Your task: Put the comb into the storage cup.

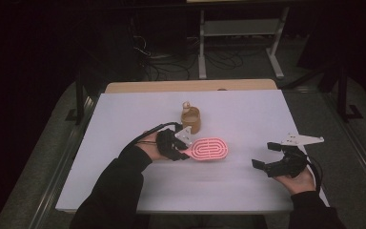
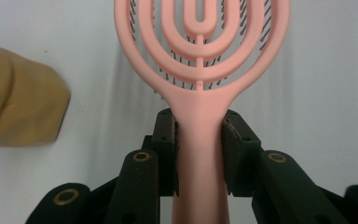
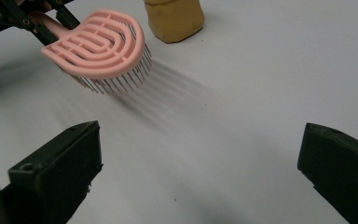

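Observation:
A pink vented hairbrush [image 1: 209, 149] hangs a little above the white table, bristles down, its oval head pointing right. My left gripper [image 1: 183, 151] is shut on its handle; in the left gripper view both pads clamp the pink handle [image 2: 199, 149] just below the head. From the right gripper view the hairbrush [image 3: 98, 46] floats clear of the table with a shadow under it. My right gripper [image 1: 263, 155] rests at the table's right side with its jaws wide open and nothing between them [image 3: 200, 158].
A tan, rounded holder [image 1: 190, 119] stands just behind the brush, near the table's middle; it appears at left in the left gripper view [image 2: 18, 102] and at the top of the right gripper view [image 3: 173, 16]. The white table [image 1: 124, 114] ends at a wooden strip at the back.

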Demonstrator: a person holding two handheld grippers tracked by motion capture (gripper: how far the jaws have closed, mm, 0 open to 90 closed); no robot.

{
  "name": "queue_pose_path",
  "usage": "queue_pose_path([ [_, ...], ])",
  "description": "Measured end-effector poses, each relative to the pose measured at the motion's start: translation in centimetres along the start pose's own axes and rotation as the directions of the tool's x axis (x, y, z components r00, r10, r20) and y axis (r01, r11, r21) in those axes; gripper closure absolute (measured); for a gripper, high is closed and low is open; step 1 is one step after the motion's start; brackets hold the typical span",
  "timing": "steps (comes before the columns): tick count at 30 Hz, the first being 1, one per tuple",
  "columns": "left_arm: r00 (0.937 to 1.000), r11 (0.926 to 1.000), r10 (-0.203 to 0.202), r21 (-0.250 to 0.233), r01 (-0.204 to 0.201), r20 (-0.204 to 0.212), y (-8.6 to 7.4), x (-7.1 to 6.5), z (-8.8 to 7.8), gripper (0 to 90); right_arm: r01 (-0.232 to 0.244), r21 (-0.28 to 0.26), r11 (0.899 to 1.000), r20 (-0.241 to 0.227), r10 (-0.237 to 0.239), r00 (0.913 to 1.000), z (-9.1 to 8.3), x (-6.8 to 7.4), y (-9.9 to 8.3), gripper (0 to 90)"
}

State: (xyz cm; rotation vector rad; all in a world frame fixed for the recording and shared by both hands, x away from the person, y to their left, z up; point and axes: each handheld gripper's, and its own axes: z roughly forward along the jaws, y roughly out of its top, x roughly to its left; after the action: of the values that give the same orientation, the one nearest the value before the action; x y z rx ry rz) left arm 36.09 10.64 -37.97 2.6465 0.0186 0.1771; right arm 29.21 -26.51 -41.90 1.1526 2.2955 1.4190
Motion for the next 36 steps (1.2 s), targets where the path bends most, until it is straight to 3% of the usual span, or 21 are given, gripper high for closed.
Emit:
queue_pose_path([
  [7, 0.9986, 0.9994, -0.022, -0.029, 0.020, -0.048, -0.3, 0.0, -1.8, 69.9, 0.005, -0.011, 1.000, -0.025, -0.005, 0.9997, 0.1, 0.5, 0.7, 0.0],
  [20, 0.9906, 0.9937, -0.068, -0.096, 0.057, -0.119, -0.8, -0.3, -4.6, 69.9, 0.043, -0.011, 0.999, -0.057, -0.043, 0.9974, -0.1, 1.0, 4.3, 0.0],
  [29, 0.9853, 0.9910, -0.073, -0.123, 0.054, -0.154, -0.8, -0.5, -5.8, 69.9, 0.074, -0.023, 0.997, -0.065, -0.075, 0.9950, -0.7, 1.6, 7.3, 0.0],
  [36, 0.9793, 0.9879, -0.073, -0.149, 0.045, -0.189, -0.5, -0.4, -6.9, 69.9, 0.082, -0.004, 0.997, -0.083, -0.082, 0.9931, 0.1, 2.0, 9.0, 0.0],
])
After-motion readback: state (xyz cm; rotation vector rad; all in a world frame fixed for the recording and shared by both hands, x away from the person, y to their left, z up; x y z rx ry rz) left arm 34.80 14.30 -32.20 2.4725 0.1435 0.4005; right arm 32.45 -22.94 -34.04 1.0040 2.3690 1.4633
